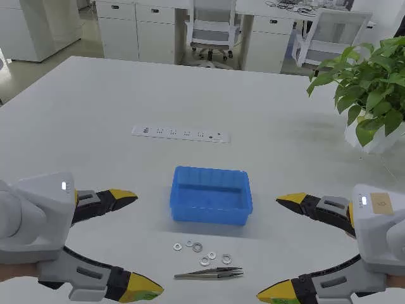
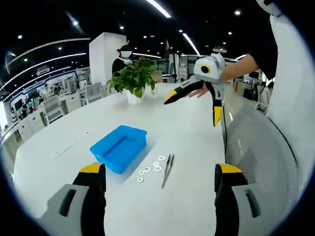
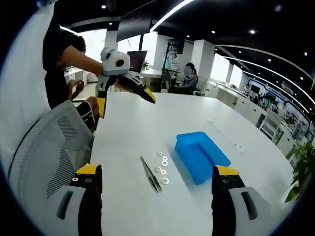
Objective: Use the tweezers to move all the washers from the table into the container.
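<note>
The tweezers (image 1: 209, 273) lie flat on the white counter (image 1: 95, 114), close to the person's edge, with their long axis running side to side across the body. The slimmer end seems to point toward the left, though this is hard to confirm. The washers (image 1: 202, 250) are scattered loose on the counter just beyond the tweezers, none of them in the blue container (image 1: 211, 215). The container sits a little farther out, directly behind the washers and open at the top.

The left tool (image 1: 149, 244) and the right tool (image 1: 267, 248) flank this group, one at each end of the tweezers. Both have their jaws spread wide and hold nothing. The tweezers sit about midway between them, so neither tool is clearly nearer. Each would come in along the tweezers' length, so whichever reaches would likely need to turn and come down across the narrow body to pinch it.

Farther out are a power strip (image 1: 180, 133) and, to the right, a potted plant (image 1: 373, 88).
</note>
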Demonstrator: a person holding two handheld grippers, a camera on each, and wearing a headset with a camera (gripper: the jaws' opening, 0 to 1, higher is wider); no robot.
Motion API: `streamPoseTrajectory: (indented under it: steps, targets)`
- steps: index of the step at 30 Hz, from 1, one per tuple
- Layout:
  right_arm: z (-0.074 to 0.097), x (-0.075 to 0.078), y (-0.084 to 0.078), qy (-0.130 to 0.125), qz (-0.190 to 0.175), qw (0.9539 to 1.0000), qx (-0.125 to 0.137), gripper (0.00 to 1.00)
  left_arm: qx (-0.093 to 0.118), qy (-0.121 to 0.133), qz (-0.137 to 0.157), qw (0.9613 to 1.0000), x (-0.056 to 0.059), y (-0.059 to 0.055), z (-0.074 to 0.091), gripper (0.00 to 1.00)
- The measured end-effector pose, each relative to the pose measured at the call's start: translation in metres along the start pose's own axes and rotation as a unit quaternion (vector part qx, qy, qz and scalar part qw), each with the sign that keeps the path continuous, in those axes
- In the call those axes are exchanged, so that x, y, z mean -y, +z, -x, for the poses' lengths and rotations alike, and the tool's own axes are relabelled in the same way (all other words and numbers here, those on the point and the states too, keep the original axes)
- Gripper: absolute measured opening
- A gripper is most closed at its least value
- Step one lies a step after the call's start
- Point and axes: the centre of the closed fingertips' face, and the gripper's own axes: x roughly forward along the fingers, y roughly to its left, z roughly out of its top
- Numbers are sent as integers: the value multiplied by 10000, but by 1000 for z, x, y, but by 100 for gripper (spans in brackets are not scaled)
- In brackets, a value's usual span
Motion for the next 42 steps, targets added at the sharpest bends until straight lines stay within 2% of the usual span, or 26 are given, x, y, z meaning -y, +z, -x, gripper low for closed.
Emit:
streamPoseTrajectory:
  steps: [5,12,26,42]
  targets:
    - [3,1,-2,-44,-23,10000,-10,92,19,-37,11,10000,2,1,-2,97]
    - [6,-1,-8,-38,-70,9999,-77,92,-48,-88,-9,9999,3,-3,-5,97]
    - [-2,4,-5,17,1,10000,-83,91,-84,-53,24,9999,2,-7,-7,96]
    - [-4,13,-7,-81,-33,9999,-108,88,-70,-68,53,9999,-2,-7,-10,96]
